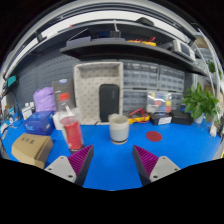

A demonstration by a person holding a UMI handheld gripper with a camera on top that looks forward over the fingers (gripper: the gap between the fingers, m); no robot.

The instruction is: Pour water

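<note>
Magenta pads (82,158) line the two fingers of the gripper (113,160), which stand spread wide apart with nothing between them, so the jaws are released and hold nothing. Judging from that, the pouring has not begun: no vessel is grasped and none is tilted. Ahead of the fingers stretches a blue table (170,148), bare in the part nearest them. Beyond the fingers and a little to their left stands a clear bottle with a red cap (68,122), upright, its lower part reddish; it is likely the vessel to pour from, though whether it holds water I cannot tell. Just beside it, almost straight ahead, sits a pale cup (119,128), upright and apart from the bottle, the probable receiver. What is left, then, is the whole job: reach, grip, lift, tip. A cardboard box (33,148) lies near the left finger, a blue crate (40,123) behind it, and a red coaster-like disc (154,135) off to the right. Farther back stand a white perforated panel (98,90), a potted plant (201,102) and cluttered shelving (120,42).
</note>
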